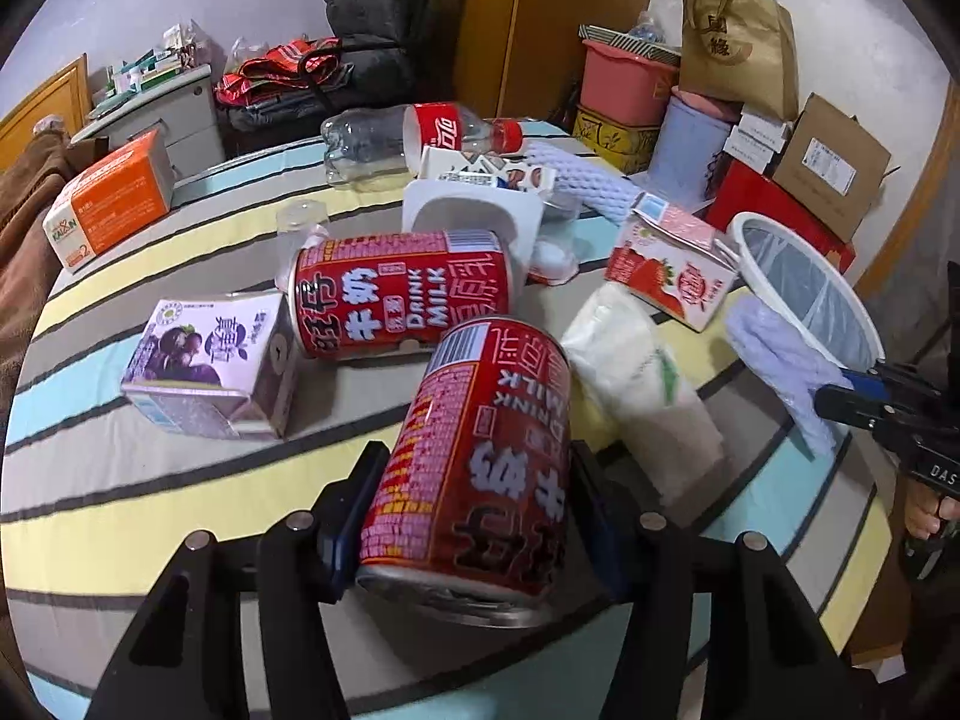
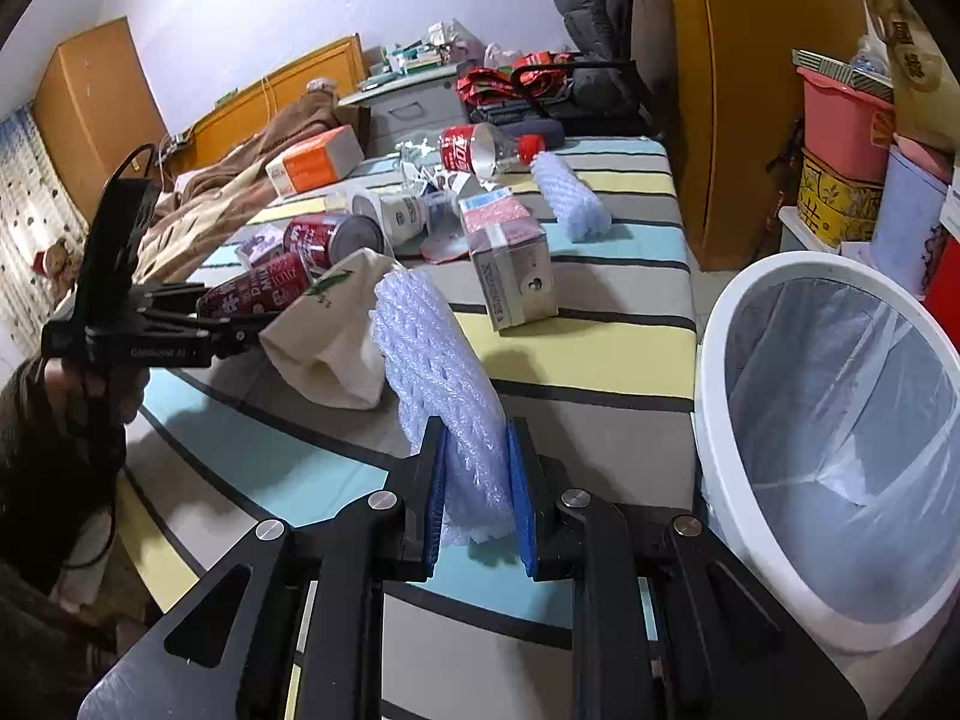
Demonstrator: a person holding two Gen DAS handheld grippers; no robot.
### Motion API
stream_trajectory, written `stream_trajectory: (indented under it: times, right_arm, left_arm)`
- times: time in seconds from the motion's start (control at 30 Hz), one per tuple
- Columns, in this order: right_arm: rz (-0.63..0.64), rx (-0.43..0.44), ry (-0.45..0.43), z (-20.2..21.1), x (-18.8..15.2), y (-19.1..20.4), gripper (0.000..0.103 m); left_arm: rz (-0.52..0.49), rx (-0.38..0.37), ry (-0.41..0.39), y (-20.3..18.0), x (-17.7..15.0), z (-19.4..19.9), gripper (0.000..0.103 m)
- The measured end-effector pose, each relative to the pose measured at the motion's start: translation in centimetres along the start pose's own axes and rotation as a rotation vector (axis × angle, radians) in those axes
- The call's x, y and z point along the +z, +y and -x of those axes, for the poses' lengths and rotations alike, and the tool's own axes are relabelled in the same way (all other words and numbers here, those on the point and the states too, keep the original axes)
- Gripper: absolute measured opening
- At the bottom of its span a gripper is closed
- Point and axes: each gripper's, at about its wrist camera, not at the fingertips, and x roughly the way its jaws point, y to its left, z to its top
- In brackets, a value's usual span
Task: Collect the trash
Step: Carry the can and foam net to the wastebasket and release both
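1. Red metal fills the left wrist view: a milk can (image 1: 480,468) lies between the jaws of the left gripper (image 1: 474,510), whose blue pads sit against its sides, so the can is gripped. Its lower rim is cut off by the gripper body.
2. A second red can (image 1: 402,294) lies on its side just beyond, on the striped bedspread (image 1: 150,480).
3. The right gripper (image 2: 477,498) is clamped on a pale foam net sleeve (image 2: 438,372), which stands up between its pads; the sleeve's bottom end is hidden behind the fingers.
4. A white bin (image 2: 756,480) with a clear liner stands just beside the bed edge, to the right of that sleeve; its far side runs out of frame.
5. Behind the cans a clear cola bottle (image 1: 414,138), a white cup (image 1: 474,216) and several cartons crowd together, overlapping so their edges are hard to separate.
6. A person's hand (image 2: 72,384) holding the left gripper is dark and mostly obscured.
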Motion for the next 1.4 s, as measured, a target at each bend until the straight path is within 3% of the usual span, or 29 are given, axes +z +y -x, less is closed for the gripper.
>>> stream_trajectory:
  times: [0.2,0.5,0.83,1.07,1.4]
  right_arm:
    - [-0.023,0.005,-0.013,0.2,-0.5,0.0,0.02]
    - [-0.051,0.003,-0.035,1.1,-0.8,-0.3,0.02]
    - [-0.083,-0.017,-0.109,3.3,-0.5,-1.2,0.02]
    - [-0.129,-0.054,-0.169,5.3,-0.8,-2.6,0.02]
    - [-0.248,-0.199,-0.221,8.6,-1.3,-6.5,0.02]
  left_arm:
    - [0.027,-0.027,0.011,-0.1,-0.3,-0.5,0.061]
    - [0.044,0.006,0.022,-0.4,0.1,-0.7,0.058]
    - [0.034,0.03,-0.091,-1.7,1.0,3.3,0.055]
    - [-0.004,-0.019,-0.136,-4.2,2.6,4.5,0.055]
    - [-0.108,-0.145,-0.188,-12.2,6.6,3.9,0.055]
